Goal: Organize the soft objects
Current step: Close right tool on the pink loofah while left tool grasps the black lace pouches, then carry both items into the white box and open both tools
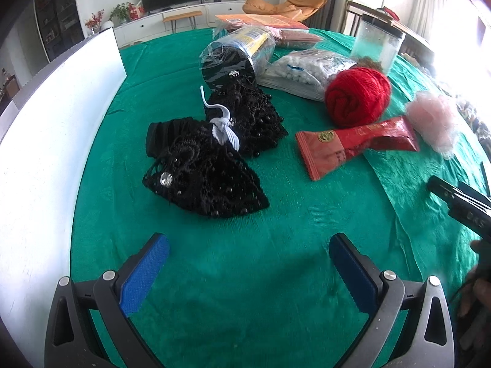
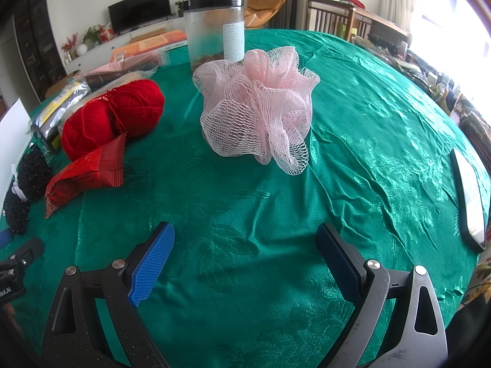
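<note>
1. Only the left wrist view shows the black beaded lace bundle [image 1: 211, 153] in full, tied with a pale ribbon [image 1: 222, 125], beside a white board [image 1: 61, 116] standing at the table's edge.
2. Only the right wrist view shows the pink mesh bath pouf [image 2: 257, 104] close up, in front of a clear jar [image 2: 214, 27], red yarn [image 2: 113, 116] to its left.
3. The left gripper [image 1: 248, 263] hovers over the green tablecloth [image 1: 214, 260], jaws spread, empty.
4. The right gripper [image 2: 245, 257] faces the pouf, likewise released.
</note>
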Action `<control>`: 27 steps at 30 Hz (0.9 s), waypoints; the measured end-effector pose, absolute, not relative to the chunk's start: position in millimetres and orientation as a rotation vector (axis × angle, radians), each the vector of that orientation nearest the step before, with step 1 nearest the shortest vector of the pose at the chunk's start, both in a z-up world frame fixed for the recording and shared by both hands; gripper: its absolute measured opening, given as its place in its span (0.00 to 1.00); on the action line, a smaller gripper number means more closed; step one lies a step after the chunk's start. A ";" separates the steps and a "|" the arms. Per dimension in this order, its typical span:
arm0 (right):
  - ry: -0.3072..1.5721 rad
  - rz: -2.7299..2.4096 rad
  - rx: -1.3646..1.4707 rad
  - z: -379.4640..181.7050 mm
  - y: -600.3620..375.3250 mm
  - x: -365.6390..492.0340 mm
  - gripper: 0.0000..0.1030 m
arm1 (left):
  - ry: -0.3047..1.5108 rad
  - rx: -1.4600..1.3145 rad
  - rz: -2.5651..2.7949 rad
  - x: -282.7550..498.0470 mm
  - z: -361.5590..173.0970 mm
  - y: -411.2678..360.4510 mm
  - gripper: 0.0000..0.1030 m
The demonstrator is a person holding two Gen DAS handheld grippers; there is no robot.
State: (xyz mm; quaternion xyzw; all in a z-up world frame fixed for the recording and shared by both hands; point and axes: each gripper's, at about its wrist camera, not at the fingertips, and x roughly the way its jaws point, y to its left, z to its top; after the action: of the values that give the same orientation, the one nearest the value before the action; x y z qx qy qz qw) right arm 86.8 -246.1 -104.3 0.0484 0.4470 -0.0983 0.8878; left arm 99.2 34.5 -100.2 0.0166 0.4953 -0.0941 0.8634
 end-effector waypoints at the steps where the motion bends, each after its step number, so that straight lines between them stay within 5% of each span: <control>1: 0.929 -0.204 0.100 -104.3 -246.0 86.8 0.92 | 1.027 0.014 -0.214 93.4 -93.1 41.1 1.00; 7: 0.929 -0.201 0.102 -104.3 -246.4 86.6 0.92 | 0.964 0.029 -0.218 116.1 -56.1 50.8 1.00; 12: 0.832 -0.103 0.334 -84.5 -277.3 72.0 0.91 | 0.985 0.215 -0.130 165.6 -81.3 30.5 1.00; 17: 0.699 -0.118 0.470 -50.2 -322.1 67.5 0.92 | 1.048 0.030 -0.155 183.2 -94.3 56.6 0.96; 20: 0.826 -0.041 0.317 -48.3 -314.3 120.9 0.92 | 1.068 -0.004 -0.170 186.1 -98.6 59.3 0.83; 23: 0.972 0.072 0.211 -69.1 -300.3 173.1 0.89 | 1.063 -0.018 -0.191 184.7 -93.7 59.8 0.48; 24: 0.971 0.073 0.193 -72.1 -301.7 181.6 0.84 | 1.068 -0.053 -0.194 184.4 -91.0 64.0 0.40; 25: 0.964 0.050 0.183 -71.1 -305.5 187.7 0.43 | 1.063 -0.096 -0.197 181.7 -86.8 68.4 0.37; 26: 0.971 0.031 0.200 -69.5 -312.5 193.3 0.19 | 1.052 -0.133 -0.196 177.8 -81.6 72.4 0.36; 27: 0.959 0.021 0.244 -65.1 -321.7 195.3 0.19 | 1.039 -0.165 -0.199 174.3 -76.0 76.3 0.36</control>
State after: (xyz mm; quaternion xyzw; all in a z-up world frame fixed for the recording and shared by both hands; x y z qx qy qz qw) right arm 195.3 -321.7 -65.1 0.1170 0.4602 0.0100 0.8800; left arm 174.3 76.3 -76.0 -0.0786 0.4951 -0.0950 0.8600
